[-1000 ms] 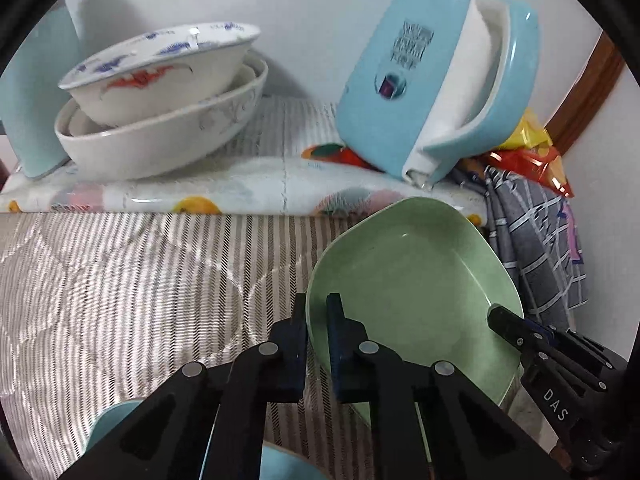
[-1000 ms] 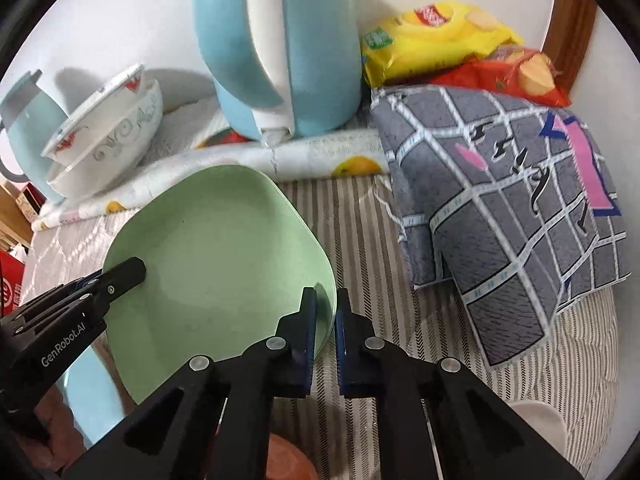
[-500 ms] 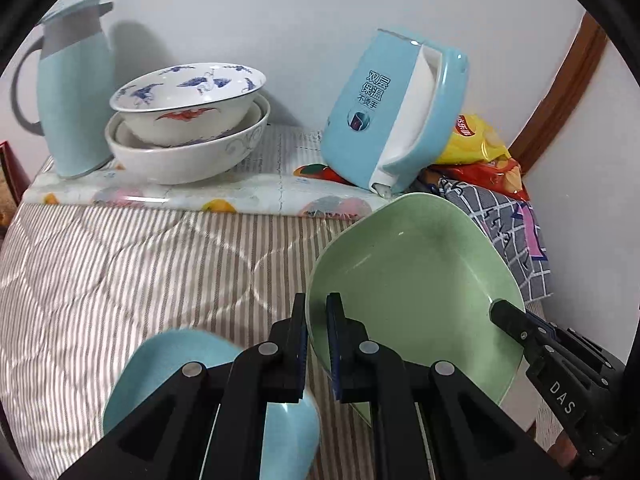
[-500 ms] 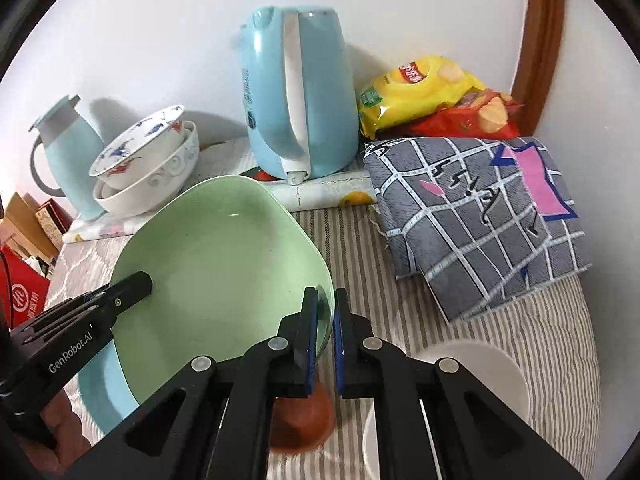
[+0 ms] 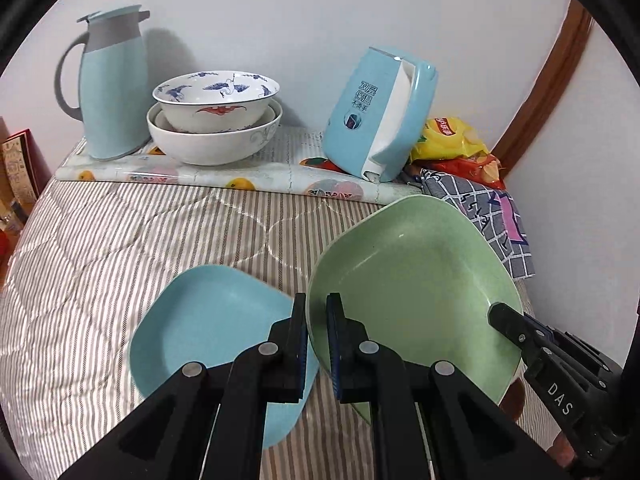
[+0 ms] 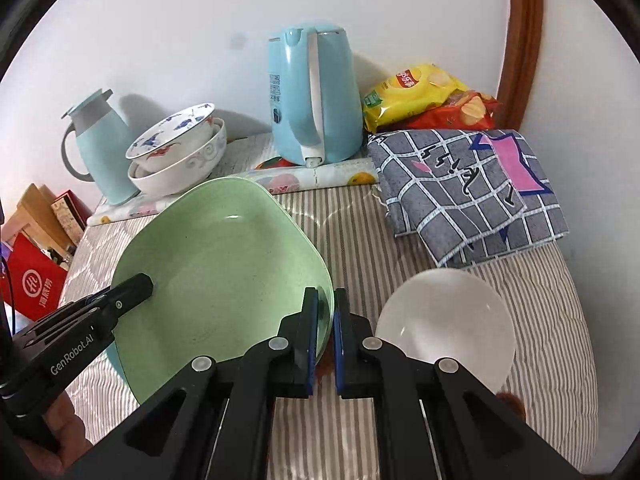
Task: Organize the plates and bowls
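Two hand-held grippers carry one green plate between them, clear of the striped bed. The left hand-held gripper pinches the plate's left rim with its jaws pressed onto it; the right hand-held gripper pinches the opposite rim the same way, and its tip shows in the left wrist view at the plate's right side. The plate tilts, its hollow facing the cameras.

One blue plate lies flat on the bed near its front edge, partly under the green plate's left rim. One plain white bowl sits on the bed to the right of the green plate, near the front right corner. A brown object shows only in slivers below the green plate and the white bowl; what it is cannot be told.

Along the bed's far edge, against the wall, lies one fruit-printed mat. On it stand one pale blue jug at the far left corner, one stack of nested bowls (two are plain to see, with the rim of a possible third between them), and one pale blue kettle. At the far right corner lie two snack bags, one yellow and one red, and one folded checked cloth in front of them.
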Action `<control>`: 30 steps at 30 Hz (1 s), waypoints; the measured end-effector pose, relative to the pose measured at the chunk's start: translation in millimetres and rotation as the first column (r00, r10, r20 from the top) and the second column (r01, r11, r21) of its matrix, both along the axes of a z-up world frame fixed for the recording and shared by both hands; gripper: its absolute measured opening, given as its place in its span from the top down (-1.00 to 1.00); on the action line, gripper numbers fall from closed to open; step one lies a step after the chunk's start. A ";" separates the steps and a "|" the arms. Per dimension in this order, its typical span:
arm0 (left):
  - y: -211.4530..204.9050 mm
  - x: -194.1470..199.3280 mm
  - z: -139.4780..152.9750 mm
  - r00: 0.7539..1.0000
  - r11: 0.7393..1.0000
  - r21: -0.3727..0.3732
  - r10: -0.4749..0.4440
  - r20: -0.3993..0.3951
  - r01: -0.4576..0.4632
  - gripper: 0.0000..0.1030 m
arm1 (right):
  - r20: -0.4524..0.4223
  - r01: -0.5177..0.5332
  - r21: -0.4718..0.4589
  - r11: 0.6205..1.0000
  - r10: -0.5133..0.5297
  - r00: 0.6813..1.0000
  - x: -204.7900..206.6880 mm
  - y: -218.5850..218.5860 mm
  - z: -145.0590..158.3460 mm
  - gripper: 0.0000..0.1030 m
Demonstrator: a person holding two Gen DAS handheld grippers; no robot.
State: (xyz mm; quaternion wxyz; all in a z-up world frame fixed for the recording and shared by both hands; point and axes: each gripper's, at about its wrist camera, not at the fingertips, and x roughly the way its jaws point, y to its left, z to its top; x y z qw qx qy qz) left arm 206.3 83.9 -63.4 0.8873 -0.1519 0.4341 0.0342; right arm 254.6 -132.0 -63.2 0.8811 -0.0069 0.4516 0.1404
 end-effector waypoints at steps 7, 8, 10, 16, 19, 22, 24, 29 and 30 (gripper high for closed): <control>4.9 -23.0 8.9 1.000 1.000 0.003 0.010 0.021 -0.010 0.82 | 0.024 -0.006 0.000 1.000 0.006 1.000 -24.7 4.4 8.9 0.87; 5.0 -25.4 10.1 1.000 1.000 0.007 0.011 0.023 -0.011 0.82 | 0.026 -0.007 0.003 1.000 0.007 1.000 -27.5 5.1 9.9 0.87; 6.2 -30.5 12.4 0.999 1.000 0.012 0.014 0.030 -0.014 0.82 | 0.027 -0.011 0.005 1.000 0.011 1.000 -31.8 6.4 11.7 0.87; 12.6 -44.8 19.8 0.999 1.000 0.007 0.024 0.045 -0.025 0.82 | 0.042 -0.018 0.012 1.000 0.017 0.999 -45.8 11.7 19.5 0.87; 15.1 -49.8 23.4 0.998 0.999 0.010 0.032 0.050 -0.032 0.82 | 0.046 -0.024 0.019 1.000 0.023 0.999 -51.3 13.8 22.2 0.87; 18.8 -55.0 25.6 0.998 0.999 0.006 0.039 0.053 -0.040 0.82 | 0.050 -0.033 0.019 0.999 0.032 0.998 -56.9 17.1 23.8 0.87; 20.5 -57.4 25.7 0.998 0.999 0.003 0.045 0.052 -0.045 0.82 | 0.048 -0.035 0.023 0.999 0.034 0.998 -59.4 18.7 23.9 0.87; 26.2 -63.0 25.8 0.998 0.999 -0.002 0.050 0.049 -0.050 0.82 | 0.048 -0.042 0.024 0.999 0.041 0.998 -64.4 23.1 24.4 0.87; 26.0 -63.0 25.8 0.997 0.999 -0.003 0.051 0.050 -0.051 0.82 | 0.048 -0.043 0.024 0.999 0.042 0.998 -65.4 24.2 24.4 0.87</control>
